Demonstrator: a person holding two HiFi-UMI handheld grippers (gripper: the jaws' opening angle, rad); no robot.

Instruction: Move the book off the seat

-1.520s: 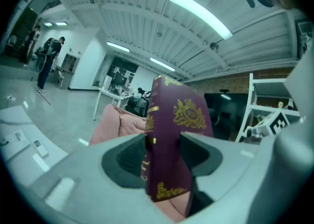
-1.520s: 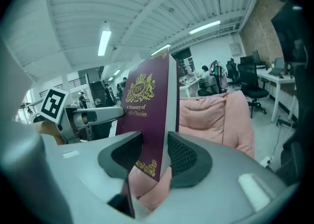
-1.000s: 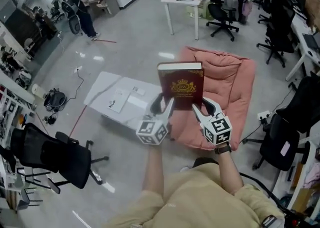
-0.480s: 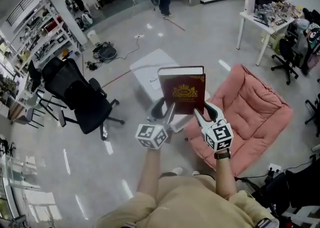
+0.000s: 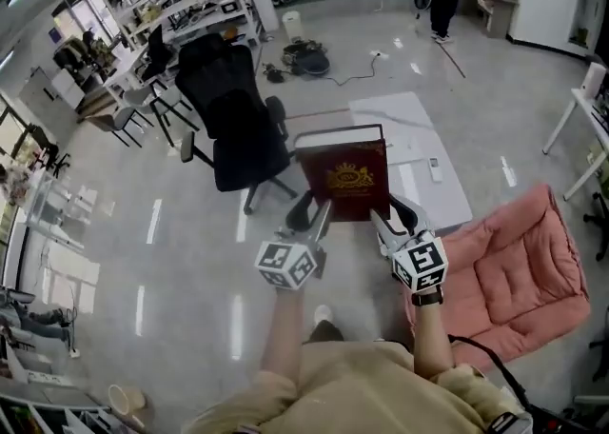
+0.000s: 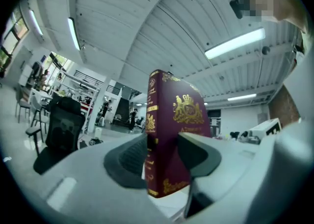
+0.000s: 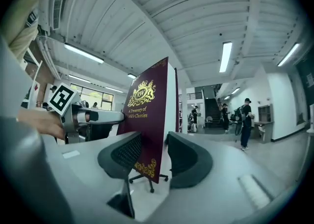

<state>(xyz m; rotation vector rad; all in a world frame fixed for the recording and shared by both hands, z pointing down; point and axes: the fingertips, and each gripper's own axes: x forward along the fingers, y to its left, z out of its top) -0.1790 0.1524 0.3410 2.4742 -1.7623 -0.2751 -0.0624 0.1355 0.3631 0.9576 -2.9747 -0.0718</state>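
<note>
Black office chair (image 5: 233, 128) stands near white table (image 5: 411, 118).

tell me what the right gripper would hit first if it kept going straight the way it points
The book itself: it is clamped between the right gripper's jaws. Past it, the line seems to run toward the black office chair, though the depth is unclear.

Left gripper (image 6: 163, 145): jaws closing, pads pressing both sides of an upright maroon book (image 6: 179, 115). Spine faces the camera; gilt crest on the cover. Black chair (image 6: 61, 129) at left. Ceiling lights (image 6: 235, 43) lit overhead.
</note>
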